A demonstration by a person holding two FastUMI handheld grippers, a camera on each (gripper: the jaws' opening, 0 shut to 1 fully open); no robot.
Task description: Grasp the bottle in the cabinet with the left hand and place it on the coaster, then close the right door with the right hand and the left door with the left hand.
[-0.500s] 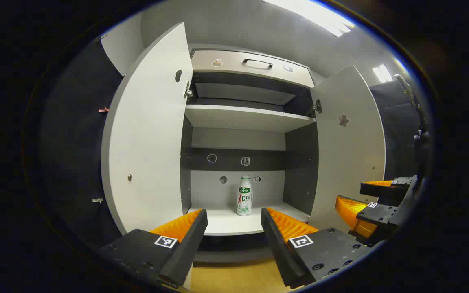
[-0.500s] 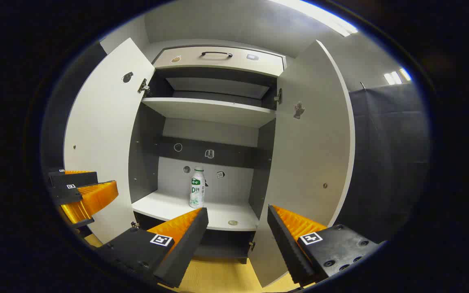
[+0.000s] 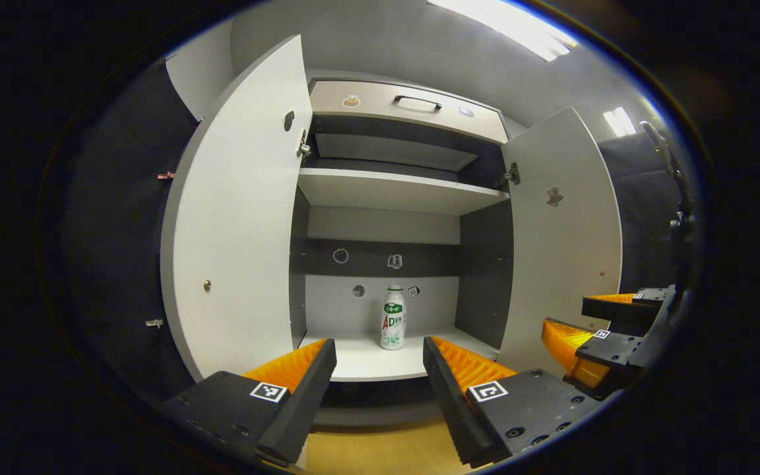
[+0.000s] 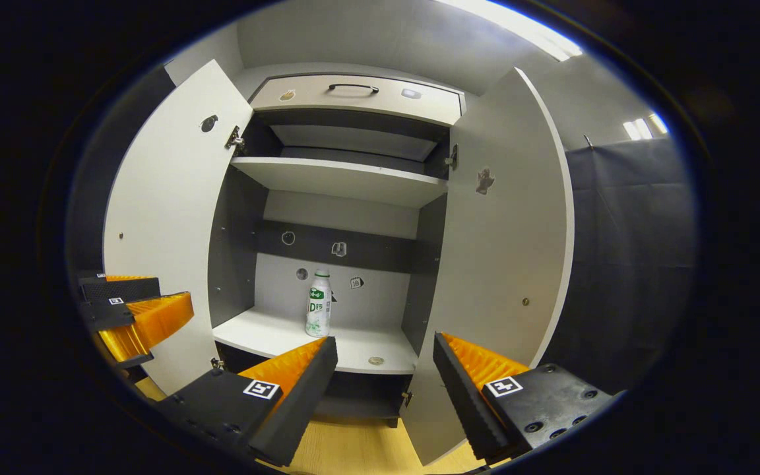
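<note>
Both grippers, left gripper (image 3: 379, 359) and right gripper (image 4: 385, 359), spread wide, empty. Risk: toppling the upright white plastic bottle with green label (image 3: 392, 317) by clipping it, or catching the white left cabinet door (image 3: 238, 211).

A recording booth staged as a home: a white cabinet (image 4: 347, 185) with open doors stands on wood-look flooring (image 4: 353, 448), black cloth walls (image 4: 624, 264) under ceiling strip lights (image 3: 505, 26).

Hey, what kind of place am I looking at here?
Probably a staged test booth, not a lived-in home: a nearly bare cabinet with both doors open holds one bottle, dark cloth hangs as a wall, and a handheld tool reaches in.
</note>
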